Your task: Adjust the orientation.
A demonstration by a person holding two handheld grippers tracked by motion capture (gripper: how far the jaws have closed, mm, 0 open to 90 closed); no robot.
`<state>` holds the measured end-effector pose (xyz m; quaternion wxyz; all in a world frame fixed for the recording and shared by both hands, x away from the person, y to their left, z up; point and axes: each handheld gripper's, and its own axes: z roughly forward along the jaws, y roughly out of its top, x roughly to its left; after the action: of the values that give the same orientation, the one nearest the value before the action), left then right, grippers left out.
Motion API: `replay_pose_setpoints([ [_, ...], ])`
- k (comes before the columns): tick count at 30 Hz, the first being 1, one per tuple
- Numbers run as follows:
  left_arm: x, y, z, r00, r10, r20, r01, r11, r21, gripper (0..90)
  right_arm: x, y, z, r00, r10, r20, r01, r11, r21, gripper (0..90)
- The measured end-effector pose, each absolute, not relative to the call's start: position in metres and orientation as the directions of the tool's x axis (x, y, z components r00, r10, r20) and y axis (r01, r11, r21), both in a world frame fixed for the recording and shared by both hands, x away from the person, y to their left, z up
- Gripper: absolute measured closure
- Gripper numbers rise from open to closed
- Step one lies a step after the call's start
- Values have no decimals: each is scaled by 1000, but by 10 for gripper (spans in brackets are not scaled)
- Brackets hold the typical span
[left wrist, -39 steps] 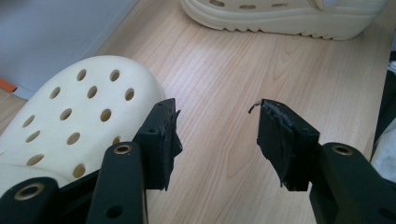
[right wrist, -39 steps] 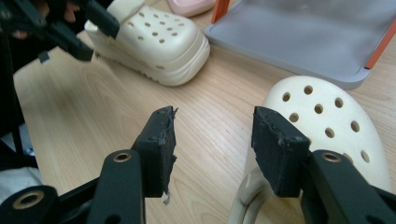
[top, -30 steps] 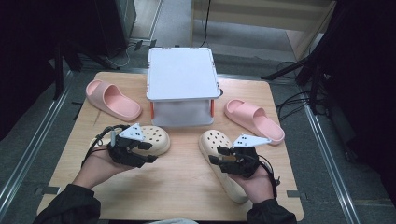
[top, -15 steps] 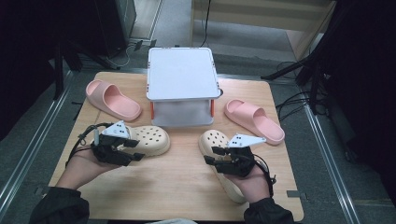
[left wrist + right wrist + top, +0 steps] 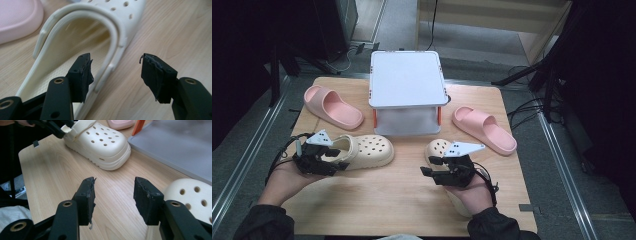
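From above, we see the left gripper (image 5: pixel 336 161) at the heel of the left clog (image 5: pixel 362 151), the right gripper (image 5: pixel 430 166) beside the right clog (image 5: pixel 437 147). The left gripper view shows its jaws just opened, released. The right gripper view shows spread jaws over bare table (image 5: pixel 62 175).

Two cream clogs (image 5: pixel 367 151) (image 5: pixel 439 148), two pink slides (image 5: pixel 333 107) (image 5: pixel 484 129), apparently one white box (image 5: pixel 408 80).

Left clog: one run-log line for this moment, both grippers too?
left gripper: open, jaws just opened, at left clog heel rim, no grip | right gripper: open, empty, beside right clog
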<state>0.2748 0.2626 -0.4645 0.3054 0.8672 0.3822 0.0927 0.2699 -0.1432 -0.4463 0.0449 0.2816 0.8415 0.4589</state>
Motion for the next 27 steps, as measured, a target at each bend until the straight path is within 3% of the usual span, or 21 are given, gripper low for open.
replay_pose_setpoints([
  [12,290,258,-489,714,695,-85,602,-547,582,439,267,-122,-451,-866,470,172,410,469,782,517],
  [27,292,239,-485,757,648,-83,567,-588,577,712,266,-110,-457,-871,460,173,412,492,766,520],
])
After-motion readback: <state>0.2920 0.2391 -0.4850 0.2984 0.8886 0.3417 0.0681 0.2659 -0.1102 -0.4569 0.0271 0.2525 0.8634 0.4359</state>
